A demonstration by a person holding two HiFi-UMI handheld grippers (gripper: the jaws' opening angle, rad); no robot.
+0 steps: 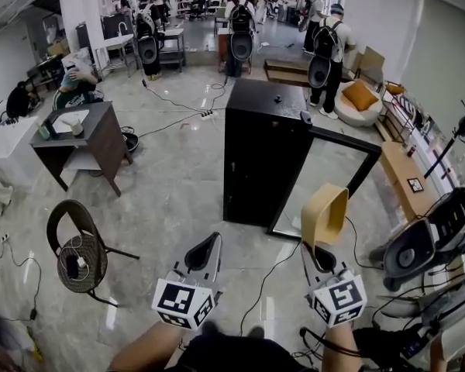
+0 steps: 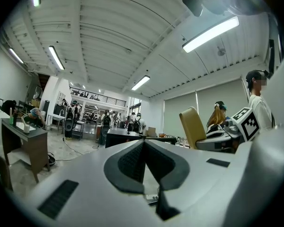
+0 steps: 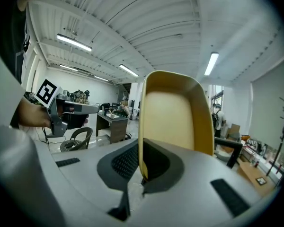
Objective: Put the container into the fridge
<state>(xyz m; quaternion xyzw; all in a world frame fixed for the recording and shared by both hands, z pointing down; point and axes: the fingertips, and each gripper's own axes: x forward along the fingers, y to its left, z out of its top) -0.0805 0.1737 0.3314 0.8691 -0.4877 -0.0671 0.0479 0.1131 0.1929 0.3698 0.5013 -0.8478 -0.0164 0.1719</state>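
Right gripper view: the right gripper [image 3: 141,151] has its jaws clamped on 1 thin side wall of the tan container [image 3: 177,112], which stands upright above the jaws and looks empty. The left gripper [image 2: 144,143] has its jaws pressed together with nothing between them. Head view: the container [image 1: 324,215] is held in the air, near the open door [image 1: 337,169] of the black fridge [image 1: 260,149] but not yet inside. Risk 1: the grip takes only an edge, so the container could pivot or slip out if it swings or bumps something on the way in. Risk 2: the door frame stands between the container and the fridge opening, so a straight push could clip it. Risk 3: a cable [image 1: 273,273] lies on the floor between the person and the fridge and could catch a foot on stepping forward. With its jaws together, the left gripper cannot steady the container at once.
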